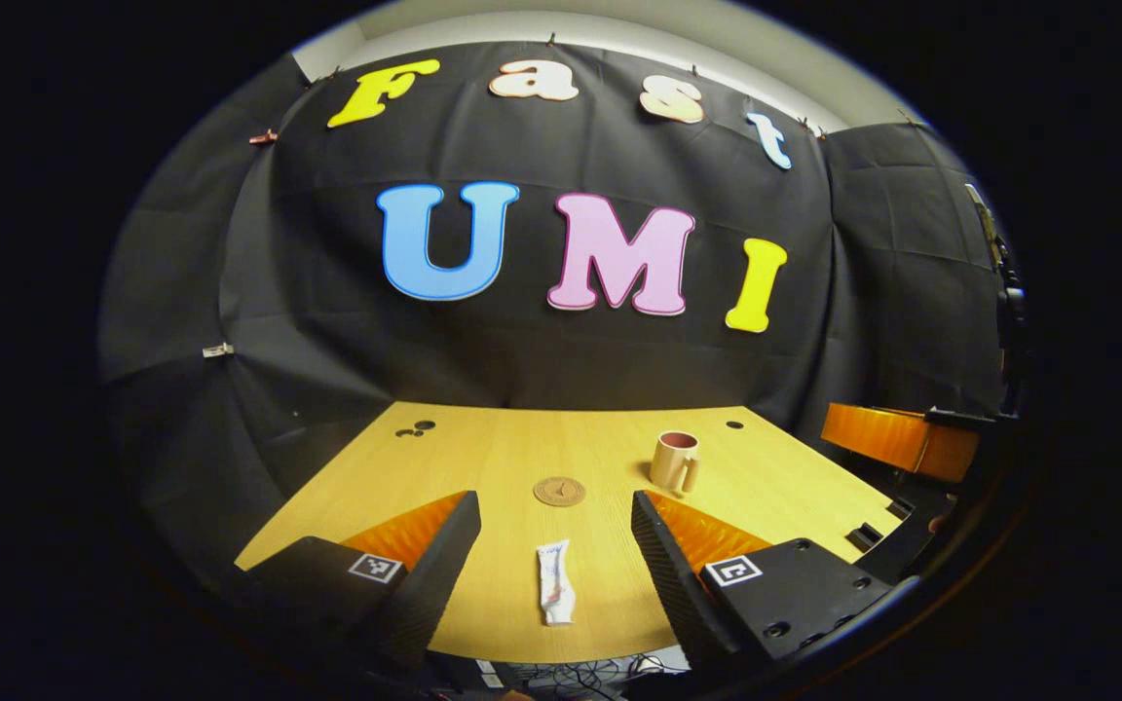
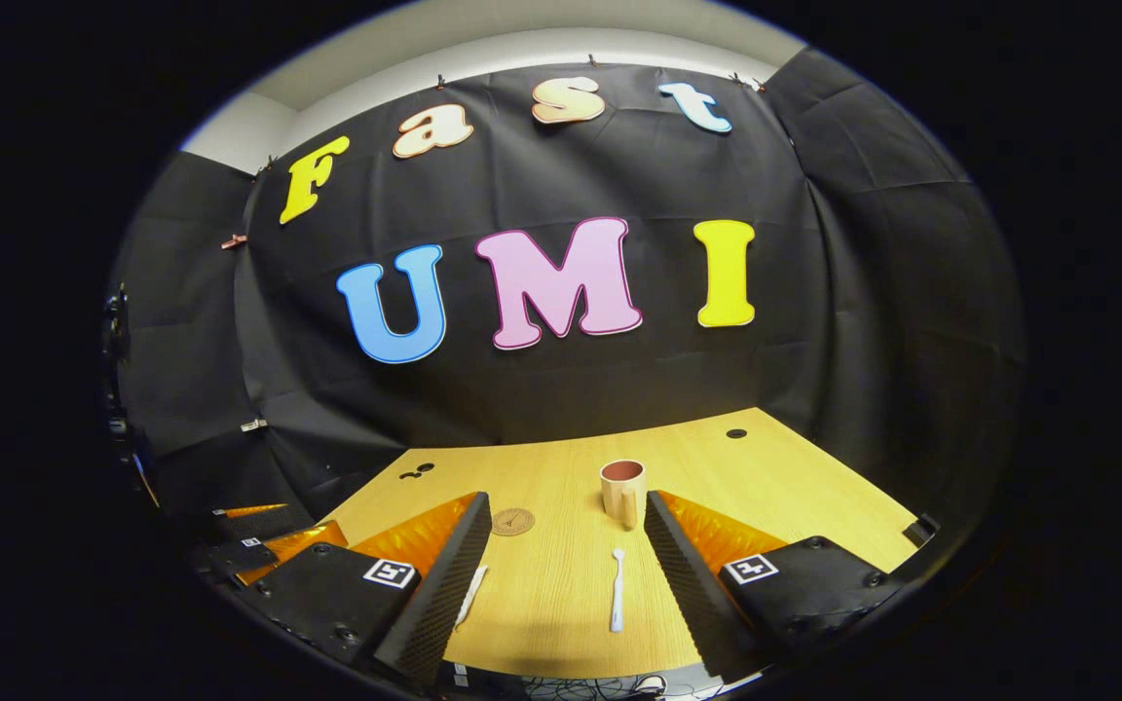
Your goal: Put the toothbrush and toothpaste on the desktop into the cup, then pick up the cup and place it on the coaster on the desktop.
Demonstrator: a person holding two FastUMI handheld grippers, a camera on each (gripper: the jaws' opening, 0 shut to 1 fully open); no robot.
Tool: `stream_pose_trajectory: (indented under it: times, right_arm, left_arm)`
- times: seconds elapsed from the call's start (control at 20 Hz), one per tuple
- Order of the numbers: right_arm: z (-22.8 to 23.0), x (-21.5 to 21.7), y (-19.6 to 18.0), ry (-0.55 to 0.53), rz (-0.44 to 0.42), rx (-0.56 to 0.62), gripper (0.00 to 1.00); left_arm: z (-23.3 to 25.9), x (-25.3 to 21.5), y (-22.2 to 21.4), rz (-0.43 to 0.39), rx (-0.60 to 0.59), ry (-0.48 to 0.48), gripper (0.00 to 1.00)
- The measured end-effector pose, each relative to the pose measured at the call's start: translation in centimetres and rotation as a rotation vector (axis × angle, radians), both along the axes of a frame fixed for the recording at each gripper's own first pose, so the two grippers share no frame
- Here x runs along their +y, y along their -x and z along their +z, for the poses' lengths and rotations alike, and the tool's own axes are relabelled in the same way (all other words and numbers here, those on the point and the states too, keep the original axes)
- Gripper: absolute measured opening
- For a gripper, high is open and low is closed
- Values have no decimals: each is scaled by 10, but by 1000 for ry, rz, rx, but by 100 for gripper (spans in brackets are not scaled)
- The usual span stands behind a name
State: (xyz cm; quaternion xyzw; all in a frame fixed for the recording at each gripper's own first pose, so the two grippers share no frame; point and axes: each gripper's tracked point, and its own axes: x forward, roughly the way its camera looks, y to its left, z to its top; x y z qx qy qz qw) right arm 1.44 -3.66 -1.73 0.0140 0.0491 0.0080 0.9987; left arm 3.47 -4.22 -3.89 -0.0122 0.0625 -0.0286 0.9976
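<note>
Across the lower half of both views the wooden desk (image 1: 795, 487) is seen. On it the cup (image 2: 622, 490) stands upright, past the coaster (image 1: 559, 491). Low in frame, the toothpaste (image 1: 555, 582) lies lengthwise between the wide-open left gripper (image 1: 555, 560) — the toothbrush (image 2: 617, 587) likewise before the open, empty right gripper (image 2: 566, 560).

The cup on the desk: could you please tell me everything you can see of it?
The cup is a small beige mug, ceramic by the look, with a reddish-brown inside and one loop handle turned toward the near edge of the desk. It stands upright on the bare wooden desk, mouth open, seemingly empty. The round coaster lies apart on one side, the toothbrush nearer the edge. Nothing touches the cup but the desk.
</note>
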Motion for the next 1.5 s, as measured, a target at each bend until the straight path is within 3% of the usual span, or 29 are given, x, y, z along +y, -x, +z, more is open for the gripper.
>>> stream_pose_trajectory:
  times: [0.45,0.7,1.0,1.05,1.1,1.2,1.25,1.5]
  right_arm:
    - [-13,-39,-53,-46,36,95,98]
    - [-26,-52,-84,-65,64,157,98]
    - [-45,-54,-102,-59,127,228,98]
    - [-46,-55,-107,-77,130,230,98]
    - [-45,-56,-115,-97,132,231,98]
    - [-51,-63,-135,-127,109,250,98]
    - [-58,-63,-142,-145,108,263,98]
    - [-98,-73,-161,-151,105,388,98]
  left_arm:
    - [-82,-11,-64,28,181,-8,97]
    - [-159,-4,-93,64,351,-40,97]
    - [-216,3,-114,78,518,-22,98]
    - [-221,5,-118,81,531,-28,92]
    - [-226,7,-122,81,541,-34,97]
    - [-239,10,-123,98,587,-51,94]
    - [-236,10,-127,91,569,-64,99]
    - [-238,-2,-132,86,636,-67,80]
